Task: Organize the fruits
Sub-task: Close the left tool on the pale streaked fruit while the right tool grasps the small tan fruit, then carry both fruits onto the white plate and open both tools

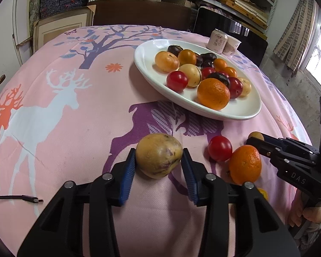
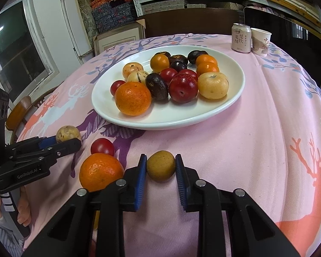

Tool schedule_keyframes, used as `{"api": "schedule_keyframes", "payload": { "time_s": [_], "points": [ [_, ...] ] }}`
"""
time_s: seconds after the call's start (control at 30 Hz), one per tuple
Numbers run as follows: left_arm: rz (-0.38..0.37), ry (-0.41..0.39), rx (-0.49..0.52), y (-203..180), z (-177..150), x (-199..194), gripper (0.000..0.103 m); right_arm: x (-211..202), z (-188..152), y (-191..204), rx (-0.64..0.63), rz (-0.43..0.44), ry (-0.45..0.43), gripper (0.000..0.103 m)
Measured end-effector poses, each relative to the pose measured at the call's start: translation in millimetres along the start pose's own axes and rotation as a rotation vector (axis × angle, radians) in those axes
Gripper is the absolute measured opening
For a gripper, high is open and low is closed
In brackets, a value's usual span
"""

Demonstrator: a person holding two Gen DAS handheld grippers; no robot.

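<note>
Fruit fills the white oval plate [image 1: 244, 112] toward the far side of the pink deer-print surface [image 1: 75, 128]: oranges, red and dark plums and pale yellow fruits. Four pieces lie loose on the near side. The left hand-held gripper [image 1: 159, 160] brackets a large speckled yellow fruit [image 1: 159, 156], its blue pads against both sides, so it looks closed on it. The right hand-held gripper [image 2: 161, 167] frames a small yellow-brown fruit [image 2: 161, 166]; narrow gaps show on either side, so the jaws are open and not yet pinching. Between the two tools sit a loose orange [image 2: 100, 172] and a red plum [image 2: 102, 147], touching each other.

Only the left wrist view shows a black cable [image 1: 17, 198] with its plug lying on the surface at the left. The right wrist view alone shows a window [image 2: 15, 49] at the left. It also shows the can [image 2: 241, 38] and paper cup [image 2: 260, 41] beyond the plate more plainly.
</note>
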State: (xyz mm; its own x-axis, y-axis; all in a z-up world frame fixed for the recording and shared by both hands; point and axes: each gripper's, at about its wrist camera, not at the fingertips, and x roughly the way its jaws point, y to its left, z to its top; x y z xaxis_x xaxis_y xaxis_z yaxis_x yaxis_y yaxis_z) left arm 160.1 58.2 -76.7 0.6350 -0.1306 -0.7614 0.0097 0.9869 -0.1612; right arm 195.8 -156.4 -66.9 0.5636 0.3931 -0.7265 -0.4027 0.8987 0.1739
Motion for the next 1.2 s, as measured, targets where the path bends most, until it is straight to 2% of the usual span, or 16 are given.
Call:
{"api": "schedule_keyframes", "payload": {
  "time_s": [0.3,0.5,0.63,0.8,0.93,1.2],
  "points": [
    [0.009,-0.021,0.005,-2,-1,-6,0.042,-9,0,-2,0.007,-0.015,-0.045,0.027],
    [0.041,-0.064,0.03,-9,4,-15,0.042,-29,-3,0,-0.007,-0.098,-0.119,0.027],
    [0.027,-0.1,0.042,-18,29,-21,0.042,-45,5,7,-0.06,-0.192,-0.184,0.027],
    [0.024,-0.12,0.074,-34,70,-8,0.042,-47,34,-1,-0.05,-0.198,-0.198,0.027],
    [0.013,-0.108,0.07,-37,95,16,0.042,-29,57,-9,-0.045,-0.208,-0.183,0.027],
    [0.004,-0.074,0.057,-31,114,51,0.042,0,77,-12,-0.054,-0.221,-0.161,0.027]
  ]
}}
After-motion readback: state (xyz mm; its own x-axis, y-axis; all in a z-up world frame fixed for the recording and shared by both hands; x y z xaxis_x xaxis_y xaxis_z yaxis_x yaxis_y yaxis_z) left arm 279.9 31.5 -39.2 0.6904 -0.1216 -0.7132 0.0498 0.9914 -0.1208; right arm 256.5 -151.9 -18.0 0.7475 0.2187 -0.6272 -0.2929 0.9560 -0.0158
